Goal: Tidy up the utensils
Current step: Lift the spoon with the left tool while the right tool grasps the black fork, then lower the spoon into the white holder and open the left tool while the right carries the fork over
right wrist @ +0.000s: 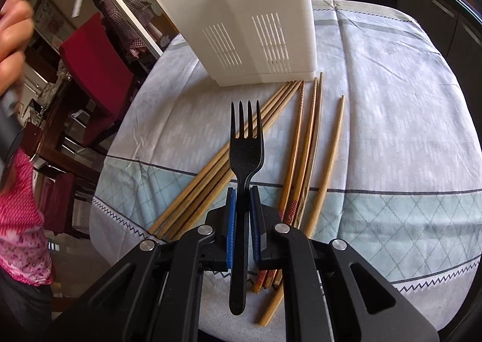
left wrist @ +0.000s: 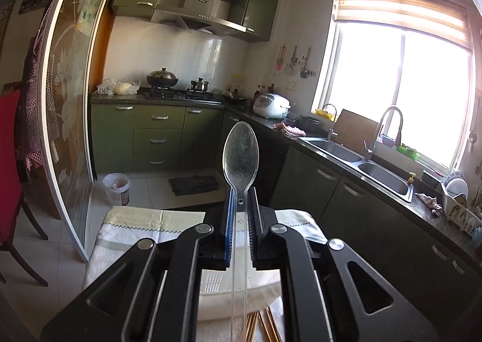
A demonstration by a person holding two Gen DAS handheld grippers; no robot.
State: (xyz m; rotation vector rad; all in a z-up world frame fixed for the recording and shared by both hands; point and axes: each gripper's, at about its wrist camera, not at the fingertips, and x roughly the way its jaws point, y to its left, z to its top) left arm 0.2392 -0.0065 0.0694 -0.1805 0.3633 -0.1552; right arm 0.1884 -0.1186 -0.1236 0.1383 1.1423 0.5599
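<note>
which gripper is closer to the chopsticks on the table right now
Right. The right gripper, shut on the black fork, hangs low just over the chopsticks. The left gripper, shut on the clear spoon, is raised higher, chopsticks far below it.

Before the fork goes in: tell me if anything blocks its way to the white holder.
Nothing visible does. The right gripper holds the black fork above the chopsticks; only open air separates it from the white holder.
</note>
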